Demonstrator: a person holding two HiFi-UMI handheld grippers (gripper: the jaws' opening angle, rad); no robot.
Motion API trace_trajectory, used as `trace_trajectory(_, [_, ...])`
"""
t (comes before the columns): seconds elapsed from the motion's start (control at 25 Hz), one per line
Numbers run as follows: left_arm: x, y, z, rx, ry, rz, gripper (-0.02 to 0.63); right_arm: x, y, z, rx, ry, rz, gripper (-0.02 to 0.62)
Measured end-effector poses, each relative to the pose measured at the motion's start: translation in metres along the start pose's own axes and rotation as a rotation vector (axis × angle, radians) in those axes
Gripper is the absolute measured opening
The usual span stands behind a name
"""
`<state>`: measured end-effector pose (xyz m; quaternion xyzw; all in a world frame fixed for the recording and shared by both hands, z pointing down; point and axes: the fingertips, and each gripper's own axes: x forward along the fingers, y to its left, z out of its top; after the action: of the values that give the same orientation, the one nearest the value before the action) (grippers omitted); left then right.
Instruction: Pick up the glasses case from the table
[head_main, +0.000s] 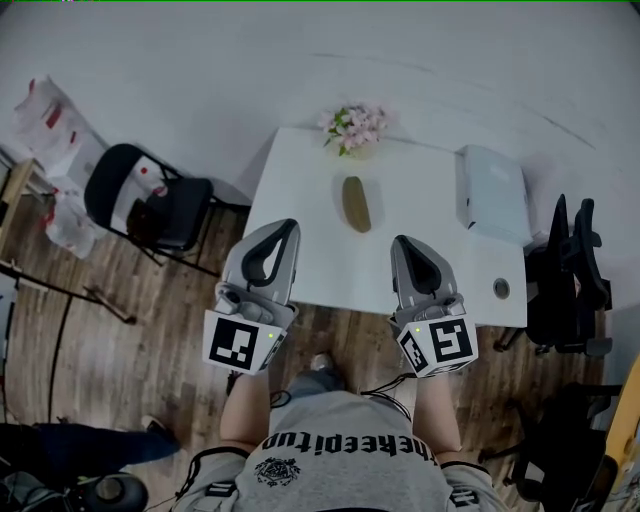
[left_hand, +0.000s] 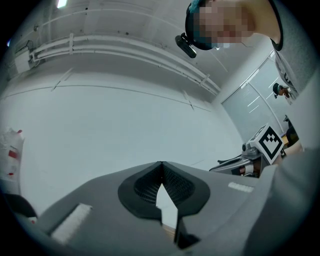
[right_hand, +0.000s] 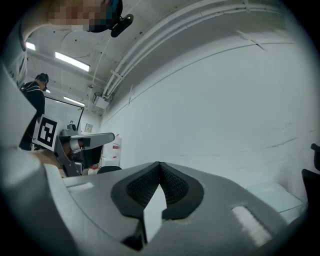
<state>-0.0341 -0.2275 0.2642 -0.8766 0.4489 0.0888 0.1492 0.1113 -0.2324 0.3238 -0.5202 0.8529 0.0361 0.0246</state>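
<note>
An olive-brown glasses case lies on the white table, near its middle. My left gripper hovers over the table's near left part, short of the case and to its left. My right gripper hangs over the near right part, right of the case. Both point at the far wall with jaws shut and nothing in them. In the left gripper view the left gripper has its tips meeting; the right gripper looks the same in the right gripper view. The case is in neither gripper view.
A pink flower bunch stands at the table's far edge. A pale box rests at its right side and a small round thing near the right front corner. Black chairs stand left and right of the table.
</note>
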Motion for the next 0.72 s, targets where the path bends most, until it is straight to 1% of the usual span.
trace_trajectory(0.24, [0.0,0.029,-0.005,0.003,-0.011,-0.002,0.013,0.02,0.001,0.0,0.004,-0.005,-0.032,0.003])
trace_trajectory(0.44, [-0.007,0.051,-0.008,-0.009,-0.013,0.009,0.014,0.032,0.015,0.0,-0.018,0.01,-0.033,0.005])
trace_trajectory(0.56, [-0.009,0.058,-0.008,-0.017,-0.03,0.013,0.013,0.036,0.017,-0.002,-0.021,0.022,-0.036,0.003])
trace_trajectory(0.72, [-0.011,0.06,-0.012,-0.033,-0.027,0.011,0.012,0.038,0.016,-0.004,-0.021,0.035,-0.048,0.005])
